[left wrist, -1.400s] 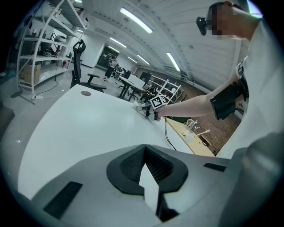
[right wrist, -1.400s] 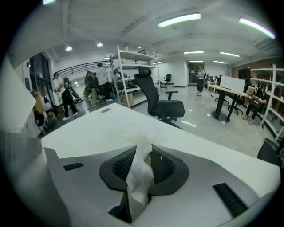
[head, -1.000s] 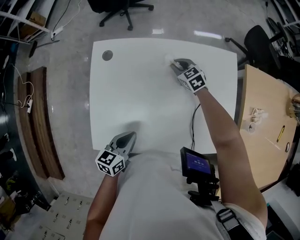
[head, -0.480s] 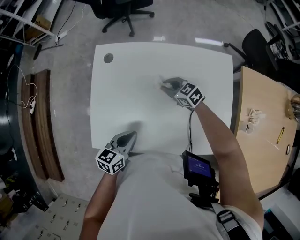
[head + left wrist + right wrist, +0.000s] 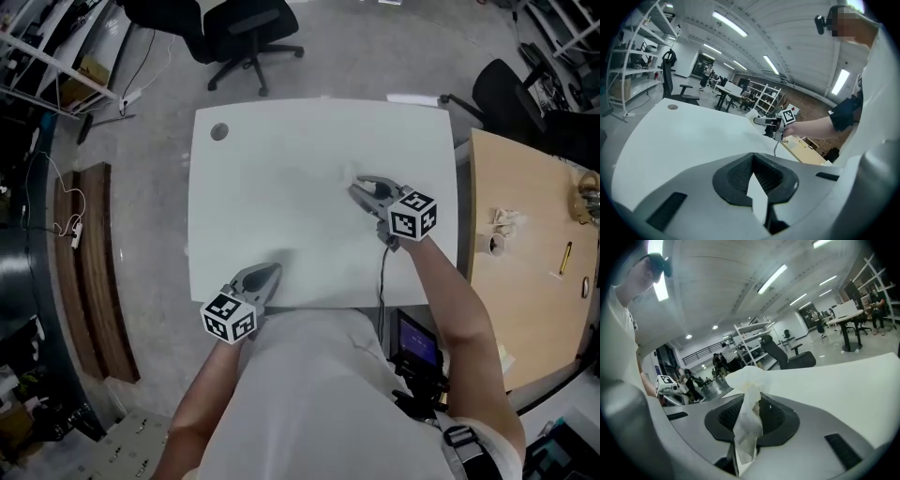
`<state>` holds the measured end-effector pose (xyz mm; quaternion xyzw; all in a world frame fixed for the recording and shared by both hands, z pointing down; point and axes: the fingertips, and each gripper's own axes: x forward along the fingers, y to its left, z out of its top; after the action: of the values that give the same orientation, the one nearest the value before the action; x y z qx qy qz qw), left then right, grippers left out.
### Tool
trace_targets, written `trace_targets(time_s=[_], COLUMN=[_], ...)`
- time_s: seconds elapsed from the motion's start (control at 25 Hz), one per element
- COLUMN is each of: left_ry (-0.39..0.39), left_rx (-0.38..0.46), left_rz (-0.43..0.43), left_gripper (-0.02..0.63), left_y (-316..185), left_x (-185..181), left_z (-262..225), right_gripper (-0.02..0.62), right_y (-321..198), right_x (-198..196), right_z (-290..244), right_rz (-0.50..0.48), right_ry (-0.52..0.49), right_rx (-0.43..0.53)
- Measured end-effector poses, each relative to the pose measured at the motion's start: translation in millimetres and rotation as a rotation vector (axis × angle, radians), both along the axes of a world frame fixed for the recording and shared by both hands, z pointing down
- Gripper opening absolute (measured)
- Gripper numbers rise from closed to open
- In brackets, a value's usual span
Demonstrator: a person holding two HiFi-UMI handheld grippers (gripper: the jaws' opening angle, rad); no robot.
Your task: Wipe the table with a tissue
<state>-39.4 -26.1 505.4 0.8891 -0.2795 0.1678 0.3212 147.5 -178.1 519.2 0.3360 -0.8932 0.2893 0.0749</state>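
tissue [image 5: 748,394] is clamped in the right gripper [image 5: 362,187]. The jaws are closed down to a narrow gap, with the pads pinching its lower, twisted part. It's white, crumpled and creased lengthwise, and a ruffled end puffs out past the tips. In the head view it's only a small pale wad at the tips, over the right-centre of the table [image 5: 272,206]. No view settles whether it touches the top.

Vs earlier:
- A second ago the right gripper was over the far part of the table.
- Half a second ago it was about mid-table.
- Now it has come back toward the person and out to the right side.
- Grip on the tissue is the same in all three.

left gripper [image 5: 266,275] hasn't really moved. It sits at the near edge just beside the person's torso, tips pointing in over the table. Its jaws are a thin slit apart; only table shows through the slit and nothing is held.

Around it:
- The table is white, with a grey round cap [image 5: 219,132] in its far-left corner.
- A cable [image 5: 382,281] runs from the right gripper down over the near edge.
- A chair [image 5: 234,28] stands beyond the far edge.
- A wooden desk [image 5: 525,244] stands just beside the table on the right, with a few small items on it too small to name.
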Motion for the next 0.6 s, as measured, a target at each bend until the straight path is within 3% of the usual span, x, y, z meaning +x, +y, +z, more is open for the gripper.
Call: trace_targets(time_s=[0.32, 0.6], left_ry=[0.056, 0.081], left_rx=[0.086, 0.127], left_rz=[0.111, 0.195], left_gripper=[0.006, 0.006], left_y=[-20, -9], left_x=[24, 11], left_z=[-17, -27], right_gripper=[0.069, 0.069], right_y=[72, 146], right_x=[58, 46], right_z=[-18, -26], right_rz=[0.200, 0.330], right_ry=[0.037, 0.050], right_rx=[0.004, -0.002])
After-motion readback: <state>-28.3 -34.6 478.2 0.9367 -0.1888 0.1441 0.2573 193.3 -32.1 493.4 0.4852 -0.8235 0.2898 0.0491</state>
